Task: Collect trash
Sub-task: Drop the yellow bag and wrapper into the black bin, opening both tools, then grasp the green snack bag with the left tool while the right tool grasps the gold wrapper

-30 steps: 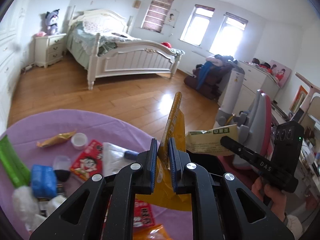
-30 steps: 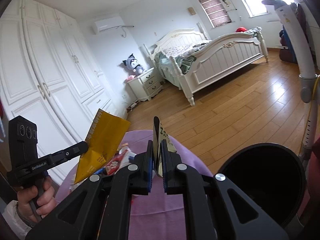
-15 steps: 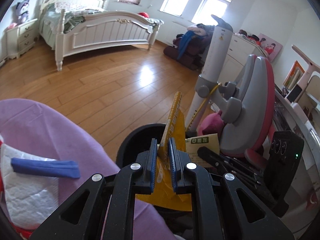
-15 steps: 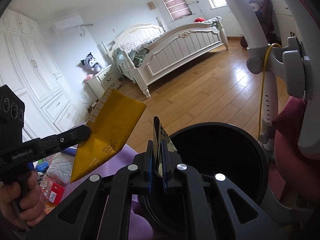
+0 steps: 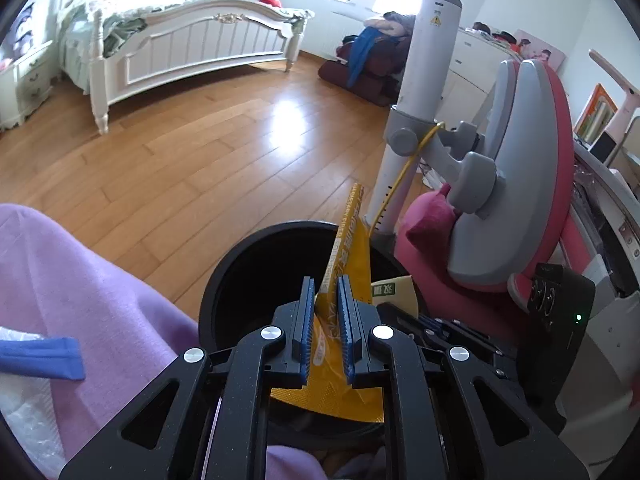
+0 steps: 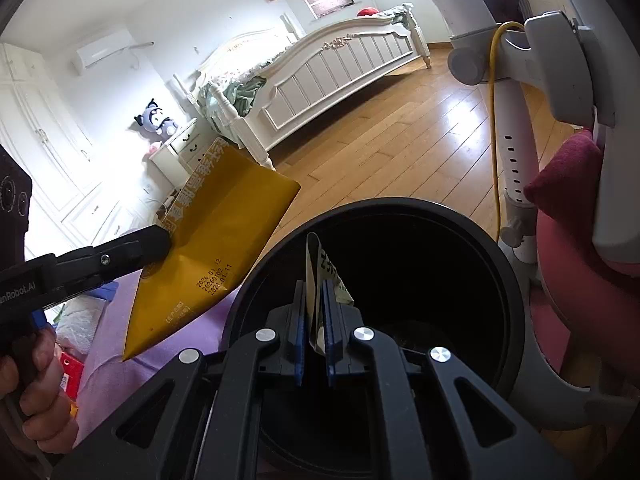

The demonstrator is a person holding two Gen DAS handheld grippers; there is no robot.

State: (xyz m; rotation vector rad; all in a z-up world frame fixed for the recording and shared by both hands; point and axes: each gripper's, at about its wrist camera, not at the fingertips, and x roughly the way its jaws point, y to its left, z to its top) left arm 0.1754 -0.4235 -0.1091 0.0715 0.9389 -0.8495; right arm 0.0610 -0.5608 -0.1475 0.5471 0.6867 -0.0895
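Observation:
My left gripper [image 5: 324, 292] is shut on a yellow snack wrapper [image 5: 348, 248] and holds it over the near rim of a round black trash bin [image 5: 240, 276]. From the right wrist view the same wrapper [image 6: 216, 240] hangs just left of the bin [image 6: 500, 280], over the purple cloth. My right gripper [image 6: 314, 292] is shut on a small pale paper packet [image 6: 316, 264] with green print, held over the bin's dark opening. The packet also shows in the left wrist view [image 5: 394, 294].
A purple-covered table [image 5: 60, 280] with a white wipe pack [image 5: 24, 360] and a red packet [image 6: 70, 372] lies left of the bin. A white pole [image 5: 416, 100] and a grey-pink chair [image 5: 520, 184] stand close behind the bin. Wooden floor [image 5: 180, 152] and a bed [image 5: 192, 48] lie beyond.
Both grippers have swung right from the table to the black bin, each carrying its piece of trash. The bin has grown larger and closer in both views.

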